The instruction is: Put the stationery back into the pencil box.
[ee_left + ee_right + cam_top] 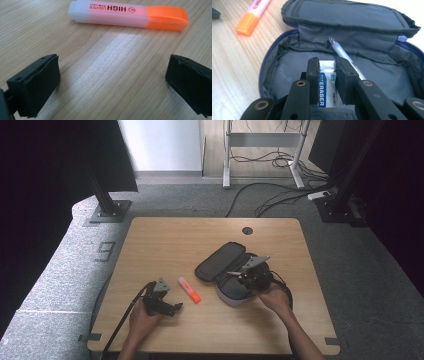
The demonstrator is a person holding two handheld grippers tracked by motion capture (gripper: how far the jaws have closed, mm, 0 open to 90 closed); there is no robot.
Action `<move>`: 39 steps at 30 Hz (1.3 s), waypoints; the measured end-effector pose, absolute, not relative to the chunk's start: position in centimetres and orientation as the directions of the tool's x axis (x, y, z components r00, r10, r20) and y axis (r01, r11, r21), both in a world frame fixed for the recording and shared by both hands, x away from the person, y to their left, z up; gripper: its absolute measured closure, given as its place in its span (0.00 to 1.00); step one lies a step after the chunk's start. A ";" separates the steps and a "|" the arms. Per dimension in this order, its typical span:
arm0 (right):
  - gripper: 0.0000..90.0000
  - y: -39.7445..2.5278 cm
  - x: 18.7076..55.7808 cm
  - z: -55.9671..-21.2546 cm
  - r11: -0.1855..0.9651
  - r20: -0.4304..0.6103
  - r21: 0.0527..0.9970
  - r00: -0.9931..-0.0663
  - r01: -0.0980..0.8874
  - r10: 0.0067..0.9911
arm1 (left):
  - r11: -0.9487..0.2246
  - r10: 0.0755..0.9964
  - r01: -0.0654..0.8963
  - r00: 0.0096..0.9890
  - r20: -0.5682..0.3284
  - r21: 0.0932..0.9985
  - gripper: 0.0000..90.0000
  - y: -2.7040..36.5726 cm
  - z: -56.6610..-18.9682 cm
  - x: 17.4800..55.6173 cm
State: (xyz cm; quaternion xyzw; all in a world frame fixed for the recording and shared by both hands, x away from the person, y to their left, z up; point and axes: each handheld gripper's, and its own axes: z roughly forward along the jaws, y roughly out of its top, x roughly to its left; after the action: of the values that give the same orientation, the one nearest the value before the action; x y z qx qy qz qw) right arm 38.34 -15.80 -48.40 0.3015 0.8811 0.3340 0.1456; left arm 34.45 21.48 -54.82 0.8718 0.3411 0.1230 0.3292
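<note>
Grey fabric pencil case (352, 15) lies open right of centre on the wooden table (165, 235) — the right gripper (327, 66) inside it, jaws clamped on a white-and-blue eraser (325, 85) beside a clear pen (344, 56). Light, firm and slightly grippy, the eraser looks best held across its narrow sides. To the left, the left gripper (111, 82) rests with jaws apart just short of an orange highlighter (125, 15). How far the eraser reaches under the jaws is hidden.

**Materials and finishes**

Counter (105, 75) — pale wood grain, smooth, faint sheen. Highlighter (127, 15) — frosted plastic barrel, glossy orange cap. Pencil case (352, 15) — grey woven cloth, matt. Eraser (325, 87) — printed paper sleeve. Pen (342, 53) — clear plastic. Tool jaws: matt black plastic.
</note>
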 end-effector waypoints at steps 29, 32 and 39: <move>0.73 -14.8 39.5 -51.7 0.622 -0.050 0.631 -0.776 0.463 0.629 | -0.551 0.676 0.514 0.737 -0.009 0.657 0.00 21.5 -54.8 34.4; 0.69 -14.8 39.3 -51.4 0.618 -0.053 0.637 -0.774 0.460 0.630 | -0.551 0.676 0.514 0.736 -0.009 0.658 0.00 21.5 -54.8 34.4; 0.52 -14.7 39.1 -50.6 0.636 -0.074 0.629 -0.780 0.447 0.622 | -0.550 0.676 0.514 0.737 -0.010 0.658 0.00 21.5 -54.8 34.4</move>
State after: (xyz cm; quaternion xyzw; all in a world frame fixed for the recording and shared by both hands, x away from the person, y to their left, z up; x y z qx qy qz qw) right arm 39.07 -14.67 -50.58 0.2993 0.8929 0.3042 0.1437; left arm 34.45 21.48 -54.83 0.8718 0.3412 0.1230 0.3294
